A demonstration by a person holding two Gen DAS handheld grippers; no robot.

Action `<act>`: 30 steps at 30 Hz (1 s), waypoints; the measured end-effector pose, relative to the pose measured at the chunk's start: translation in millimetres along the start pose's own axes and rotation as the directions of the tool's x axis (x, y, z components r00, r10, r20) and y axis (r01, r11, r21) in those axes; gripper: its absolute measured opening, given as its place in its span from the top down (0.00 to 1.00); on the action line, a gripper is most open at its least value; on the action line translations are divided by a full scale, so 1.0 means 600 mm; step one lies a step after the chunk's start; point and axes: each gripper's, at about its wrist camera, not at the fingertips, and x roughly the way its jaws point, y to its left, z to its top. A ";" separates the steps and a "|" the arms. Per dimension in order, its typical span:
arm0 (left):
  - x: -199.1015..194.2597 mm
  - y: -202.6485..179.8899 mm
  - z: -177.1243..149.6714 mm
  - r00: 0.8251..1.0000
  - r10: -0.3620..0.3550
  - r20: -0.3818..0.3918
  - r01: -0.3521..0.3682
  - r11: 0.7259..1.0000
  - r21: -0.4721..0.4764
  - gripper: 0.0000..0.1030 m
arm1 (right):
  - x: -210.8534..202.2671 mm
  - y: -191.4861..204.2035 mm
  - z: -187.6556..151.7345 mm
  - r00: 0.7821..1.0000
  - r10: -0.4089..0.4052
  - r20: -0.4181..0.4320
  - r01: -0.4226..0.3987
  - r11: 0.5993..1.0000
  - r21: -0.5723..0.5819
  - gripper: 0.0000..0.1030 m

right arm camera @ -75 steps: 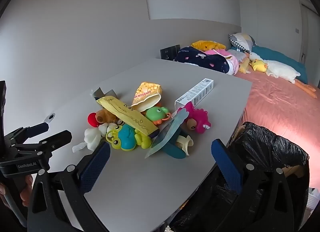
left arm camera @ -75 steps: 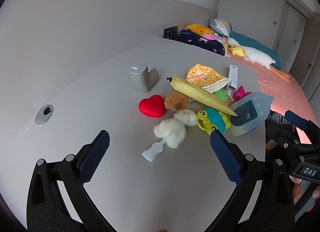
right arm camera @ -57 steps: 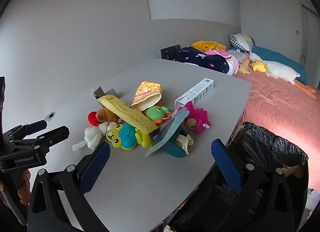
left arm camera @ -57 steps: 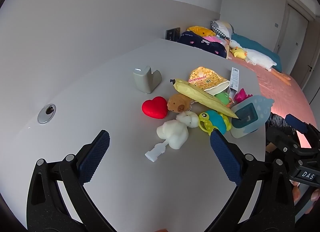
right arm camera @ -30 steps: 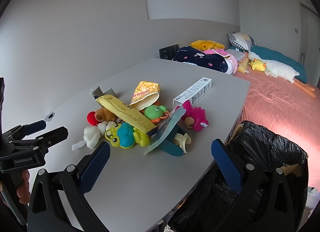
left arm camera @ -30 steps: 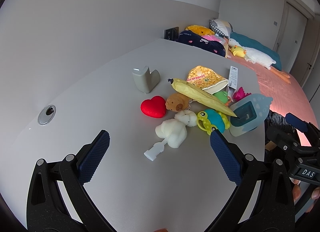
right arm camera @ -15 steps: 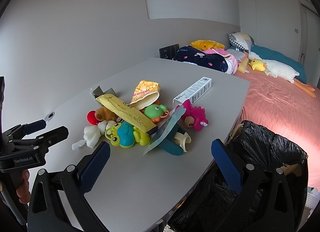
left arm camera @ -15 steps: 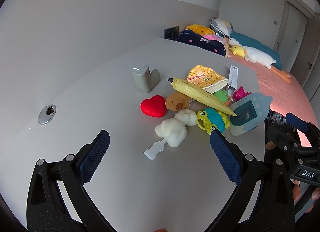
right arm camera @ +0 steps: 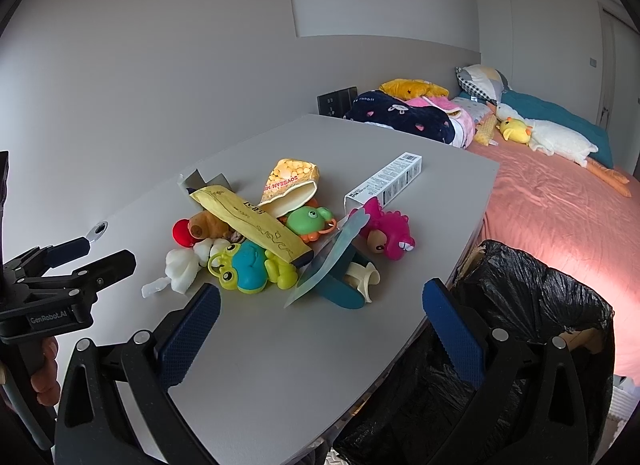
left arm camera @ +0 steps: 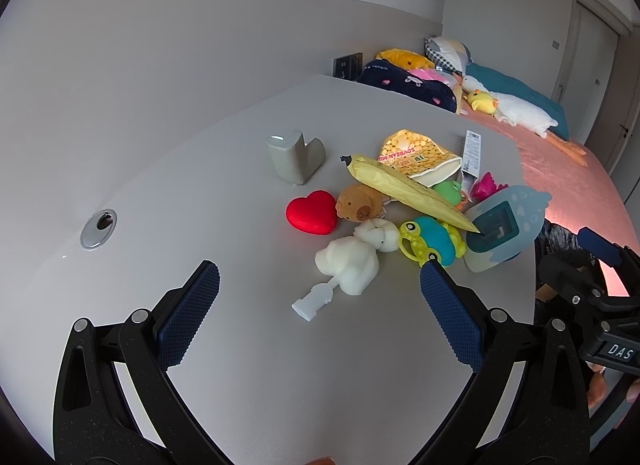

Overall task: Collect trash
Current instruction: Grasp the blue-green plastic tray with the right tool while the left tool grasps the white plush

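A heap of toys and trash lies on the grey table (left arm camera: 248,365). The trash is a long yellow wrapper (left arm camera: 408,189) (right arm camera: 252,221), a yellow soybean packet (left arm camera: 416,155) (right arm camera: 290,183), a white carton box (right arm camera: 386,181), a pale blue blister pack (left arm camera: 504,225) (right arm camera: 332,257) and a grey torn carton (left arm camera: 296,157). A black trash bag (right arm camera: 532,305) hangs open at the table's right edge. My left gripper (left arm camera: 320,277) hovers open, short of the heap. Nearer the bag, my right gripper (right arm camera: 322,293) is open too. Neither holds anything.
Toys are mixed into the heap: a red heart (left arm camera: 312,211), a brown plush (left arm camera: 360,205), a white plush (left arm camera: 352,257), a frog (right arm camera: 248,265), a pink dinosaur (right arm camera: 388,231). A metal grommet (left arm camera: 98,223) sits at the left. A bed (right arm camera: 560,193) with plush toys lies beyond.
Both grippers only sway slightly in place and stay open. Nothing on the table has moved.
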 end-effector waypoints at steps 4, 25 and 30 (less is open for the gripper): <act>-0.002 -0.005 -0.002 1.000 -0.009 0.010 0.009 1.000 0.030 0.06 | 0.000 -0.001 -0.001 1.000 0.008 -0.007 -0.008 1.000 -0.001 0.02; 0.072 -0.007 -0.007 0.996 -0.027 -0.090 0.035 0.995 0.095 0.13 | 0.061 -0.033 0.002 0.981 0.165 -0.102 -0.178 0.974 -0.137 0.08; 0.095 -0.008 -0.006 0.992 -0.042 -0.122 0.055 0.993 0.106 0.22 | 0.084 -0.059 0.012 0.973 0.189 -0.135 -0.211 0.963 -0.170 0.20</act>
